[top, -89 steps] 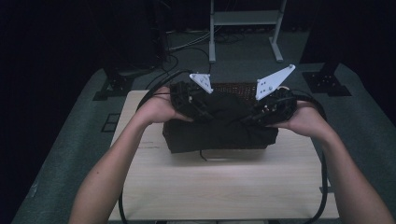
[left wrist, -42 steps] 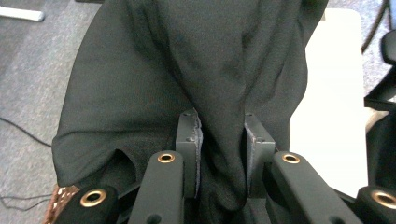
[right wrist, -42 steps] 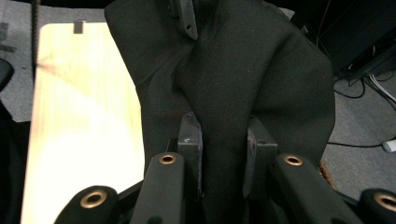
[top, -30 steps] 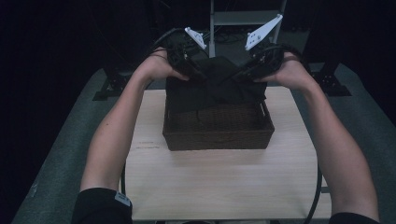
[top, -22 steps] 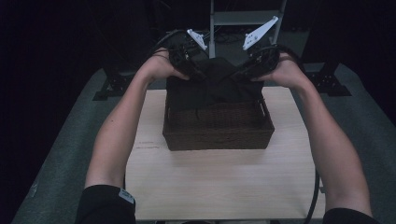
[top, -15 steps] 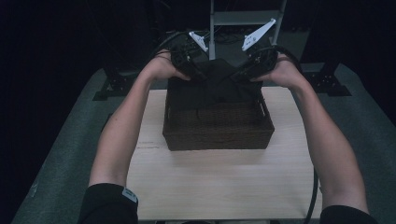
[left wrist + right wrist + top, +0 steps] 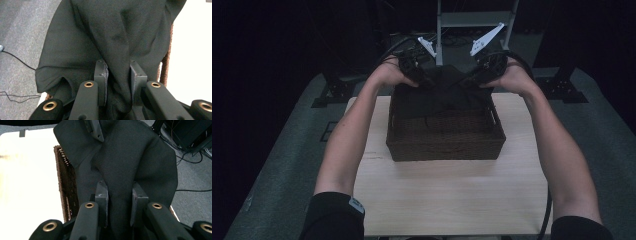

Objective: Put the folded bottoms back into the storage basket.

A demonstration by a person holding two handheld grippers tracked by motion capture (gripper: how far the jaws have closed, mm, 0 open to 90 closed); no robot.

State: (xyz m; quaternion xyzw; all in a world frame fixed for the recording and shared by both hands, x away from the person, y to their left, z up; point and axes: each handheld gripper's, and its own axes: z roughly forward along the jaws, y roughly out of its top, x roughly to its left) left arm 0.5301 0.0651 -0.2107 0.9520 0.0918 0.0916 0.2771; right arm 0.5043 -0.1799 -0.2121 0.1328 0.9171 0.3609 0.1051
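A dark brown wicker basket (image 7: 444, 150) stands on the light wooden table (image 7: 452, 200). A black cloth (image 7: 444, 92) drapes over its far rim and into it. My left gripper (image 7: 424, 82) and right gripper (image 7: 467, 82) both sit at the far rim, close together, each shut on a bunched fold of the cloth. In the left gripper view the cloth (image 7: 100, 30) is pinched in my left gripper (image 7: 117, 67), with the basket's rim (image 7: 166, 65) to the right. In the right gripper view my right gripper (image 7: 118, 187) pinches the cloth (image 7: 140, 157) beside the basket wall (image 7: 65, 182).
Behind the table rises a metal shelf frame (image 7: 472, 20). Black stand feet rest on the grey carpet at the left (image 7: 329, 92) and right (image 7: 562, 90). Cables lie on the floor (image 7: 190, 157). The table's near half lies in front of the basket.
Three seconds ago both grippers held the cloth over the basket's middle. They carried it to the far rim and sank slightly over the last second, the cloth settling lower.
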